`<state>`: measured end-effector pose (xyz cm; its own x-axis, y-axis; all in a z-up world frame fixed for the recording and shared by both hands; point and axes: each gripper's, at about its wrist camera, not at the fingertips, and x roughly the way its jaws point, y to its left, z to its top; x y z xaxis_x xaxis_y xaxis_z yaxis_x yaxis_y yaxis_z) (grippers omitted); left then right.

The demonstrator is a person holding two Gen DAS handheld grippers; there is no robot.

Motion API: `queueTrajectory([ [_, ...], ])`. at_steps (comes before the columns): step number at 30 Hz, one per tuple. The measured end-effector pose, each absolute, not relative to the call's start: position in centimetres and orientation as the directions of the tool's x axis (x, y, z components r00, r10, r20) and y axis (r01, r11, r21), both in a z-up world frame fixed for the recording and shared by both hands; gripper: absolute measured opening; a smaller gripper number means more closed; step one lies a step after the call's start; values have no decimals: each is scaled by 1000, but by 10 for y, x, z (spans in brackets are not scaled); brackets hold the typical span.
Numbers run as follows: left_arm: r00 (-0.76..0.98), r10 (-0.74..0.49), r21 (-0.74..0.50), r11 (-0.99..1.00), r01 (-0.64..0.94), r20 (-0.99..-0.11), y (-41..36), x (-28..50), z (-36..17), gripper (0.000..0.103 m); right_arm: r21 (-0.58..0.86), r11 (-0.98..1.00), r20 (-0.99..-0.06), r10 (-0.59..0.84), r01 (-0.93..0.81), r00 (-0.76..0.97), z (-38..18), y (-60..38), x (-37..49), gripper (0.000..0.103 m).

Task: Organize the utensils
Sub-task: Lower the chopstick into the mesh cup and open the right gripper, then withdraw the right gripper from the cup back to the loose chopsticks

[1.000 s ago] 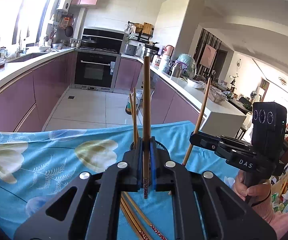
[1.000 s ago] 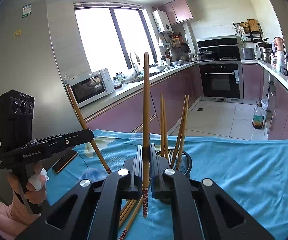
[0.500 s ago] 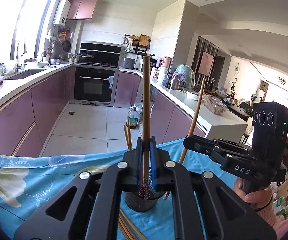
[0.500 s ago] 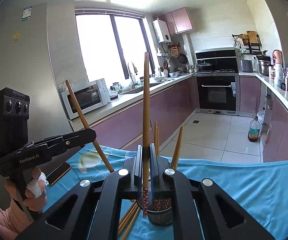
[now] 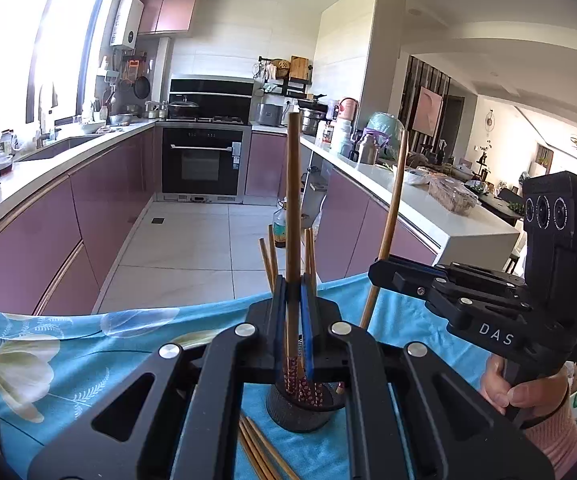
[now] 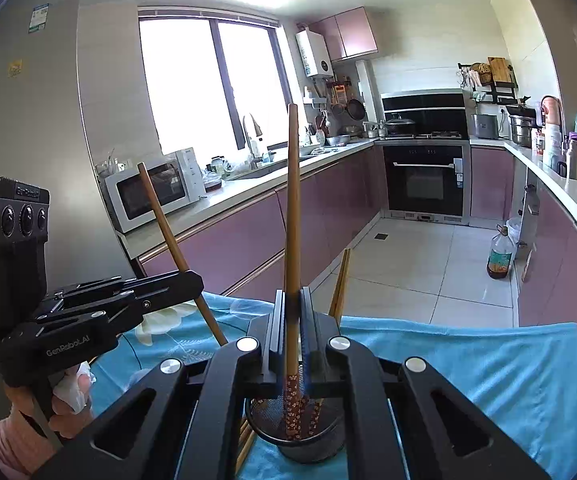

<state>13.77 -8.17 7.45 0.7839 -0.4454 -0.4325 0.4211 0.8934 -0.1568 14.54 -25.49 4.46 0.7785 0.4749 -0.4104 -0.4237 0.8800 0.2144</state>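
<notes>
- Left wrist view: at lower centre of the frame, the left gripper [image 5: 293,312] is seen clamped tight on a long brown wooden chopstick [image 5: 293,208], held nearly upright. Its patterned lower end is seen just above a black mesh cylindrical holder [image 5: 300,412], in which other chopsticks stand. The holder rests on a blue flower-printed cloth [image 5: 68,352]. More loose wooden chopsticks [image 5: 260,452] lie on the cloth at the bottom edge. At the right of the frame, the right gripper [image 5: 372,276] is held by a hand [image 5: 520,396] and is closed on a second wooden chopstick [image 5: 392,216], tilted.
- Right wrist view: at lower centre, the right gripper [image 6: 293,312] is shut on its chopstick [image 6: 292,216], the decorated end reaching into the mesh holder [image 6: 300,440]. At the left of the frame, the left gripper [image 6: 196,280] is seen gripping a slanted chopstick [image 6: 168,236].
</notes>
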Motion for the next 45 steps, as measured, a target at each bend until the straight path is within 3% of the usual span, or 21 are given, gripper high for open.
queueTrajectory([
  [35,673,-415,-137,894,427,-612,-94,203,10,10,235,905,-600,422,-354,679,-18,-241,185,6],
  [39,680,-406,-133,899,417,-611,-100,210,10,11,218,917,-601,397,-335,694,-18,-240,183,8],
  [45,707,-401,-144,907,396,-583,-92,206,13,25,213,920,-590,390,-330,707,-17,-242,179,22],
])
